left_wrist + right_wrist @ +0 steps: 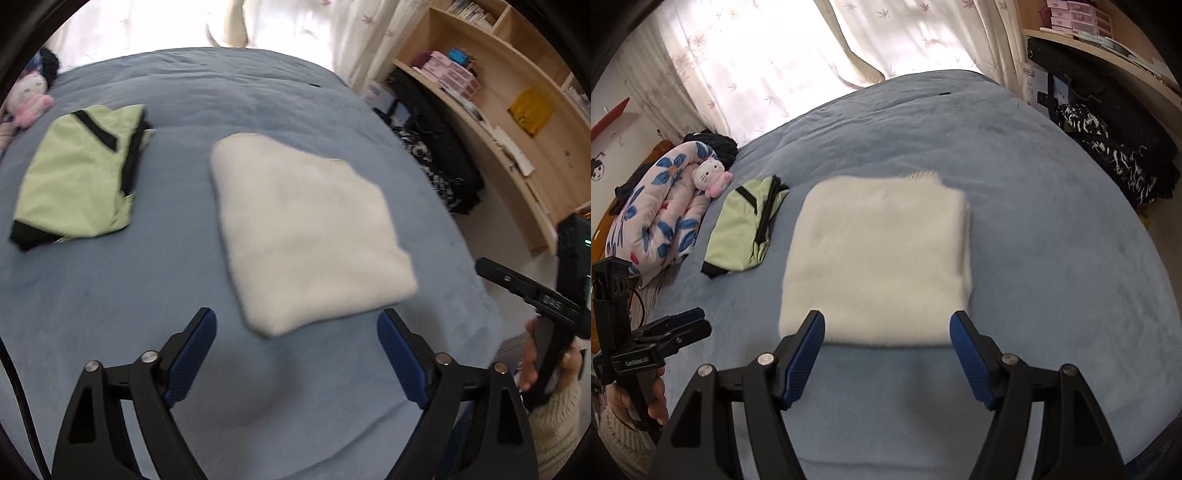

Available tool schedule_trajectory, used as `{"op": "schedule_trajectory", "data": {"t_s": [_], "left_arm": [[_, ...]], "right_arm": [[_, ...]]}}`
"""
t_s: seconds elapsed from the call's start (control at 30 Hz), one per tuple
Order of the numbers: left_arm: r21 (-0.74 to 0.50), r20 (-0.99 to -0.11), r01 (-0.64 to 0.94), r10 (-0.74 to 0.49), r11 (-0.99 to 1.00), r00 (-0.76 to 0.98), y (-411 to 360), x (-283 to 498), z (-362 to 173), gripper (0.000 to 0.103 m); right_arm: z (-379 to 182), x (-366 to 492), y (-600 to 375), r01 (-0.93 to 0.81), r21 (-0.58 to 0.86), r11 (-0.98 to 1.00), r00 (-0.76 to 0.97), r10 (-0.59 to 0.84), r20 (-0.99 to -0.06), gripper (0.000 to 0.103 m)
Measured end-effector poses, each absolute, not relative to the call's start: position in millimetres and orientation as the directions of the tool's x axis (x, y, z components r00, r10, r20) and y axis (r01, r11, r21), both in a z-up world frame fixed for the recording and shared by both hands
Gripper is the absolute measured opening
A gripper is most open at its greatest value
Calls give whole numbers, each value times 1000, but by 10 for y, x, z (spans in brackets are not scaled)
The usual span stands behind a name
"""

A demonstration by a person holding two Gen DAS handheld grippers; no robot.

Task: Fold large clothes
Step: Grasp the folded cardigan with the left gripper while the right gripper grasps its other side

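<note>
**Two folded garments on the bed, both grippers empty**

Two garments lie folded on the blue bedcover point(147, 288). The white sweater point(306, 236) sits near the middle of the bed as a flat, roughly square bundle, its edges soft with motion blur. The light green garment point(81, 173), trimmed in black, lies folded well apart from it, toward the pillow end.

Left gripper point(297, 325): jaws spread wide, nothing between the blue pads. It hangs above the bedcover, with the near corner of the white sweater in line between the fingertips but not touched by them.

Right gripper point(888, 326): jaws likewise wide apart and holding nothing. The near edge of the white sweater appears between the fingertips in the right wrist view; no pad presses on it.

Each gripper shows in the other's view, held by a hand point(655, 398) in a cream knit sleeve point(624, 439).

Surroundings: a rolled floral quilt point(653, 218) and a pink-and-white plush cat point(711, 177) lie at the pillow end. Patterned curtains point(768, 62) hang behind the bed. Wooden shelves point(517, 110) with books and boxes stand beside it, with dark clothing point(439, 162) piled below.
</note>
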State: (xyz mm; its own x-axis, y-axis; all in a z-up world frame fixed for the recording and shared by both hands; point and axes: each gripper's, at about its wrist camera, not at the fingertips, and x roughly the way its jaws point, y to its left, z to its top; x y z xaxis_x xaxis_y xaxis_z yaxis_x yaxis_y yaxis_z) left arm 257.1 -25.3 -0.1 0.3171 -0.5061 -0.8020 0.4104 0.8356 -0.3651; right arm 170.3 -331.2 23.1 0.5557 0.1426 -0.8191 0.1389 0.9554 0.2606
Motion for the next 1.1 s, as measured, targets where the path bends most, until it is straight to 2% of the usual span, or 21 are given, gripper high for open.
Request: {"op": "schedule_trajectory", "data": {"t_s": [0.07, 0.17, 0.37, 0.43, 0.67, 0.93, 1.1], "left_arm": [[-378, -798, 413, -518, 828, 308, -328, 2717, -12, 88], [-412, -792, 416, -544, 811, 276, -456, 2969, -153, 88], [-511, -780, 372, -600, 775, 180, -614, 3462, -743, 88], [-509, -788, 353, -590, 785, 175, -651, 3573, -934, 88], [-491, -793, 349, -575, 798, 201, -709, 3821, -1332, 90], [-564, -754, 324, -634, 759, 172, -767, 3959, -1686, 96], [-607, -732, 287, -662, 741, 160, -820, 4015, -1846, 101]], "right_arm": [[187, 1864, -3433, 151, 240, 959, 527, 127, -840, 74], [-47, 2137, -3688, 191, 283, 940, 477, 163, -864, 74], [-671, 2559, -4048, 204, 368, 907, 437, 252, -863, 74], [-864, 2647, -4121, 210, 413, 886, 425, 298, -855, 74], [-1451, 2846, -4278, 201, 549, 811, 398, 445, -803, 74], [-1779, 2941, -4311, 138, 698, 703, 427, 594, -682, 74], [-1870, 3034, -4261, 107, 720, 686, 460, 607, -647, 79]]}}
